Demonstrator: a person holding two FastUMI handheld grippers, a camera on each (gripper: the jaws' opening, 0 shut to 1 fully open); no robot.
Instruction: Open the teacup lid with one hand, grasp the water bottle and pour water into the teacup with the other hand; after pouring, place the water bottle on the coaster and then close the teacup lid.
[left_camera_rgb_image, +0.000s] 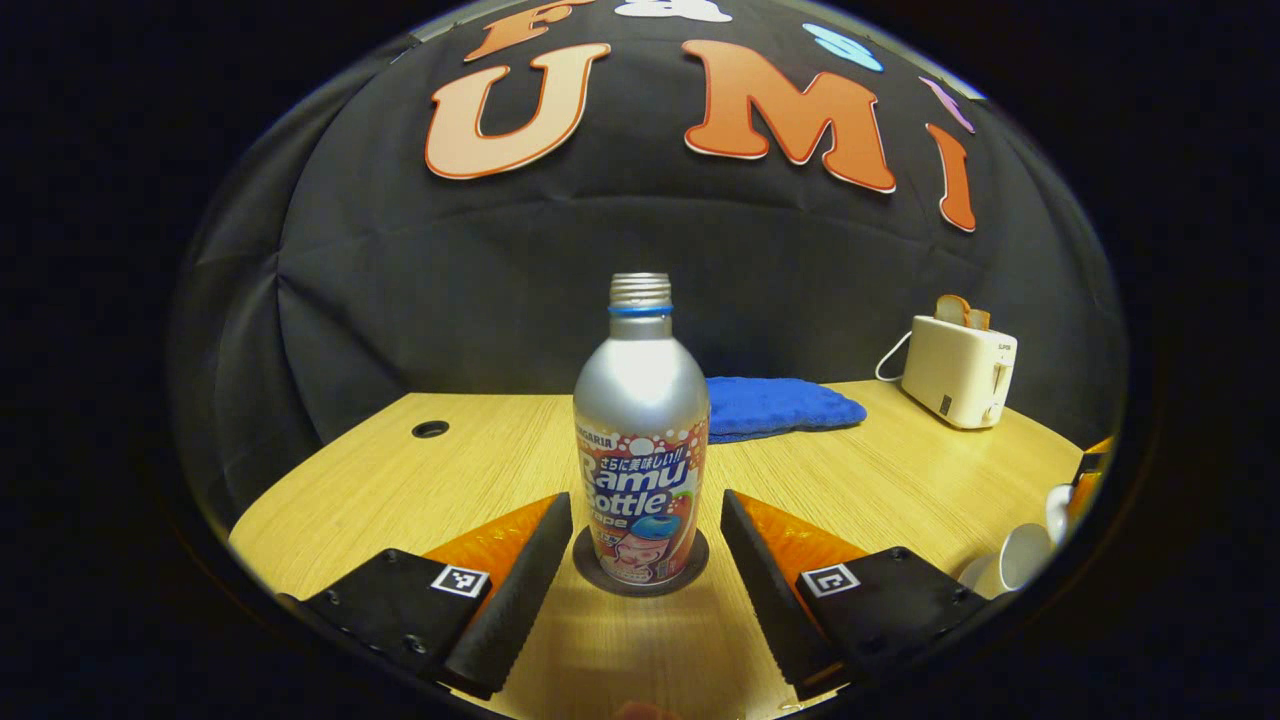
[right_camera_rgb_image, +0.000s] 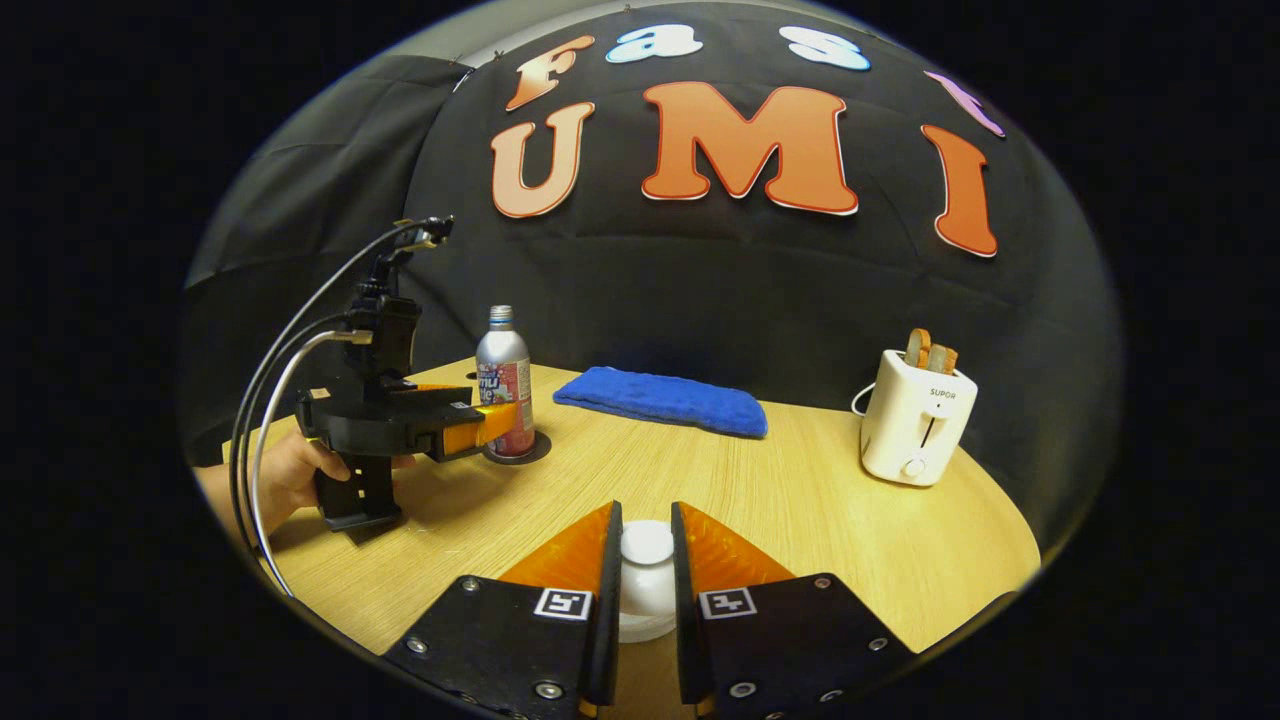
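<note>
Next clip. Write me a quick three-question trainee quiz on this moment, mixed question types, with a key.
1. True or false: the water bottle stands upright on the coaster.
2. The left gripper is: A) shut on the bottle, B) open with a finger either side of it, C) holding the blue cloth.
3. What do the fingers of the right gripper press on?

Key: 1 true. 2 B. 3 The knob of the white teacup lid.
</note>
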